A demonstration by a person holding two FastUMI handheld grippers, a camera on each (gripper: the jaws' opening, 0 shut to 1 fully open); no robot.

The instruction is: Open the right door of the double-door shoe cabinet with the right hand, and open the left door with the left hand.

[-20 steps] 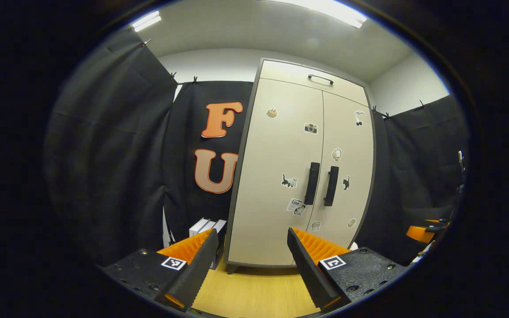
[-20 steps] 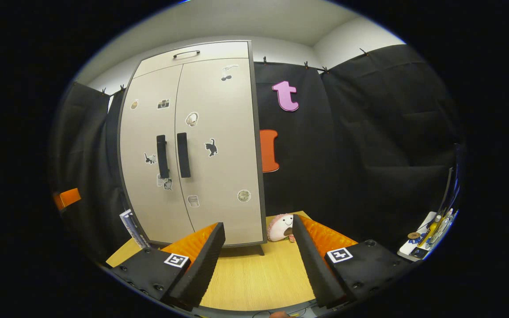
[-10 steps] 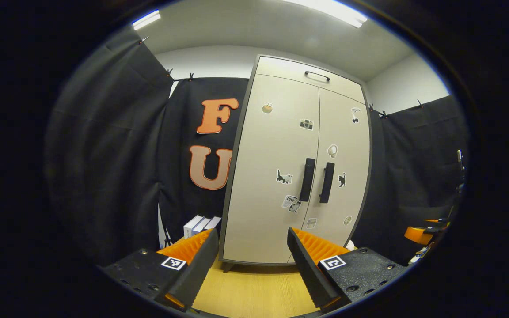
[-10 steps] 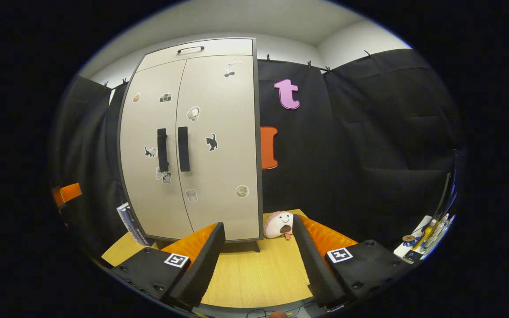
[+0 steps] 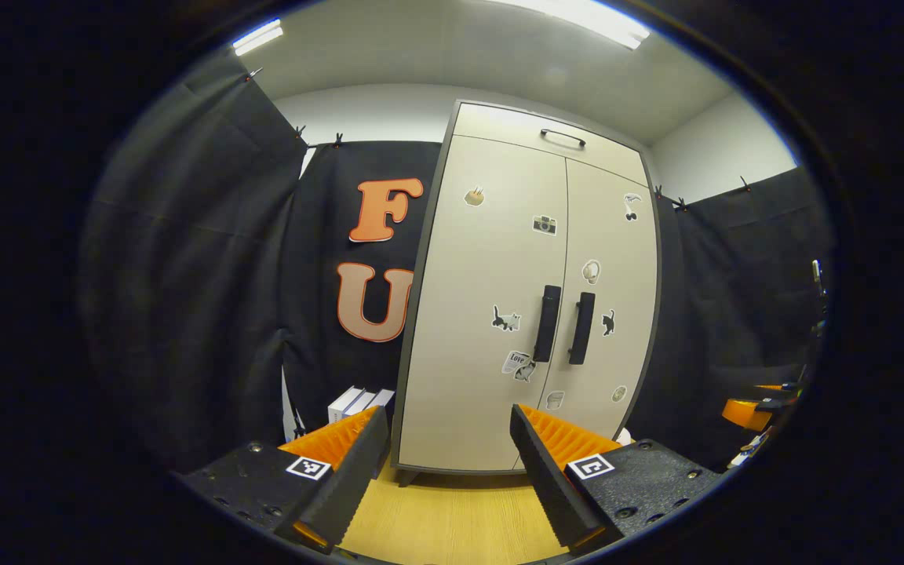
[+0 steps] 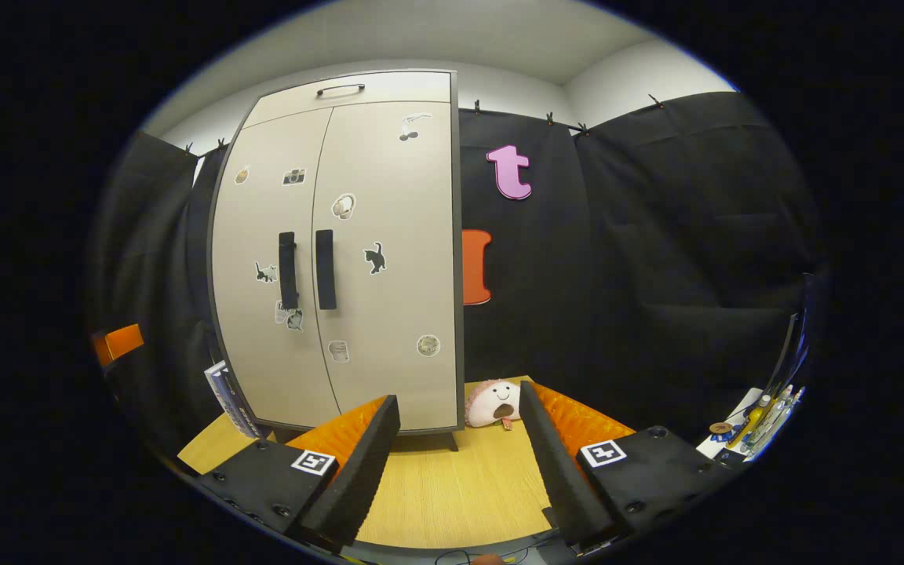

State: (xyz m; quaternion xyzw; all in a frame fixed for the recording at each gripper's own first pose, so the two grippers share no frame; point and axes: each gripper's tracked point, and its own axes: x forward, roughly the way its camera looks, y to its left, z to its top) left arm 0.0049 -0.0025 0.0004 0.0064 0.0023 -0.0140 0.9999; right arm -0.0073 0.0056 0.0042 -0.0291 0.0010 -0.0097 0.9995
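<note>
The left gripper (image 5: 440, 479) hangs with its two fingers spread wide and nothing between them, well short of the shoe cabinet (image 5: 526, 290). Ahead of it and a little to its right, the cabinet stands upright on the wooden table (image 5: 452, 518), both doors flat against the front. The left door (image 5: 483, 314) and the right door (image 5: 609, 298) meet at a seam just right of the gripper's line. The left door handle (image 5: 547, 323) and the right door handle (image 5: 581, 328), two dark vertical bars, sit side by side on either side of that seam, above and beyond the gripper's right finger. Small stickers dot both doors. A top panel with a slim handle (image 5: 563, 138) runs above the doors. A stack of white boxes (image 5: 358, 402) stands beyond the gripper's left finger, beside the cabinet's foot.

The right gripper (image 6: 460, 471) is likewise wide apart and empty, well back from the cabinet, which stands ahead and to its left. From here the two handles lie up and left of the gripper's left finger. A plush toy (image 6: 493, 402) with a smiling face rests on the table between the fingertips' lines, just beside the cabinet's right corner. Far off to the right lies a tray of small bottles (image 6: 758, 412).
</note>
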